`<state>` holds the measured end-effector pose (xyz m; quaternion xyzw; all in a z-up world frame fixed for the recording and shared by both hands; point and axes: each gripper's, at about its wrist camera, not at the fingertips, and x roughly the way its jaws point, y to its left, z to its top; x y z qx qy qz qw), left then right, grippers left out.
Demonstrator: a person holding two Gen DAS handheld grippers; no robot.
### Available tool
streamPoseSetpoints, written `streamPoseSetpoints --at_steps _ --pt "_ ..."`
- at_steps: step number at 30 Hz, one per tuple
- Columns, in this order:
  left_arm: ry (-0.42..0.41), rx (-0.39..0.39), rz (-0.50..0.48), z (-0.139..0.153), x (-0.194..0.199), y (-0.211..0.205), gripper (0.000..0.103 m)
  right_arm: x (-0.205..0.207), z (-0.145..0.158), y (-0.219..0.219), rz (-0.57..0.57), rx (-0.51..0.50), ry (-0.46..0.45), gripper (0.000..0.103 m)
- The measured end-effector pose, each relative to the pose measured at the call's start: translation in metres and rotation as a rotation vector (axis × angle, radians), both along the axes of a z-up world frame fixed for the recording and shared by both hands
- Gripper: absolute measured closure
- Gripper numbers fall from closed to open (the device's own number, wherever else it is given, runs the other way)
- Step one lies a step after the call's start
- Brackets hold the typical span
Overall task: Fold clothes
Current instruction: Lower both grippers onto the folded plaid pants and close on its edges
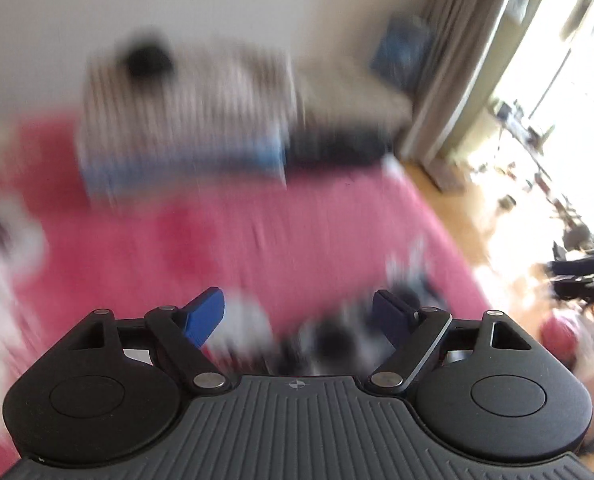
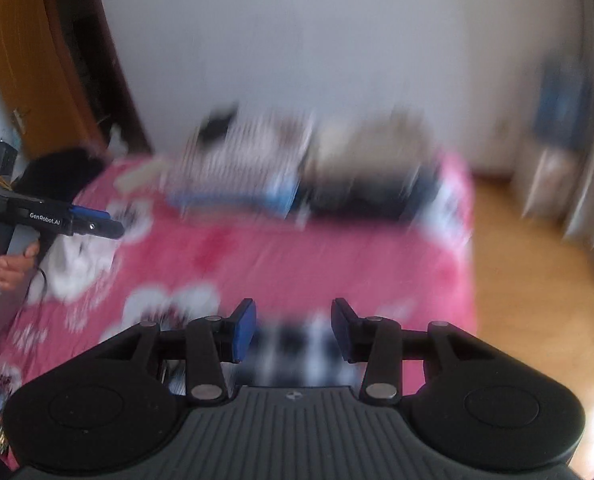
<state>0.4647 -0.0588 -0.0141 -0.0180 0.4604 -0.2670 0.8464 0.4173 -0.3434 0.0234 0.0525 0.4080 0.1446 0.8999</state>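
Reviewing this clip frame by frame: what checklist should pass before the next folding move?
1. Left hand-held gripper open, nothing pinched: ok.
2. Right hand-held gripper open: ok; checked cloth lies blurred between its fingers, contact: cannot tell.
3. Pink bedspread has bare room for folding: ok.
4. Folded pile sits at the far end, out of the way: ok.
5. Pictures sharp enough to pick a cloth edge: not ok.

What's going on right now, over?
Left gripper open, right gripper open, nothing gripped. Checked garment below both, on pink bedspread. Folded stacks beyond; views blurred.
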Motion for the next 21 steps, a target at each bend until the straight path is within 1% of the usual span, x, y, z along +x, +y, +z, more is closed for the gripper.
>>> streamPoseSetpoints --at_steps 1,3,4,5,7,8,9,11,13,14,16,18,19,21 --pt "0.042 -0.011 0.000 -0.025 -0.009 0.002 0.023 0.002 -0.031 0.011 0.034 0.003 0.038 0.060" --pt "0.110 -0.055 0.011 -0.060 -0.027 0.007 0.024 0.008 -0.085 0.032 0.096 0.014 0.080 0.060" --pt "0.138 -0.076 0.017 -0.075 -0.035 0.010 0.024 0.012 -0.098 0.034 0.100 0.044 0.086 0.060" --pt "0.152 -0.093 0.021 -0.083 -0.040 0.012 0.023 0.015 -0.111 0.037 0.104 0.074 0.091 0.060" --pt "0.179 -0.123 0.034 -0.098 -0.051 0.017 0.022 0.020 -0.121 0.025 0.086 0.122 0.087 0.058" --pt "0.195 -0.129 0.050 -0.104 -0.053 0.020 0.021 0.020 -0.122 0.012 0.061 0.152 0.094 0.053" --pt "0.213 -0.141 0.060 -0.108 -0.053 0.024 0.021 0.016 -0.128 -0.003 0.031 0.182 0.109 0.051" --pt "0.237 -0.162 0.054 -0.117 -0.055 0.021 0.021 0.011 -0.138 -0.035 -0.041 0.206 0.139 0.034" --pt "0.239 -0.177 0.037 -0.125 -0.054 0.013 0.021 0.006 -0.151 -0.057 -0.091 0.241 0.156 0.026" --pt "0.238 -0.181 0.030 -0.130 -0.055 0.008 0.021 0.003 -0.157 -0.068 -0.115 0.259 0.166 0.024" --pt "0.239 -0.172 0.033 -0.140 -0.054 -0.001 0.018 0.005 -0.176 -0.085 -0.130 0.320 0.228 0.022" --pt "0.211 -0.186 0.035 -0.145 -0.054 -0.006 0.006 0.005 -0.196 -0.091 -0.146 0.371 0.284 0.022" --pt "0.199 -0.199 0.037 -0.144 -0.053 -0.007 0.005 0.005 -0.200 -0.093 -0.143 0.398 0.286 0.021" --pt "0.189 -0.198 0.052 -0.143 -0.052 -0.010 0.005 0.005 -0.208 -0.098 -0.135 0.452 0.290 0.012"
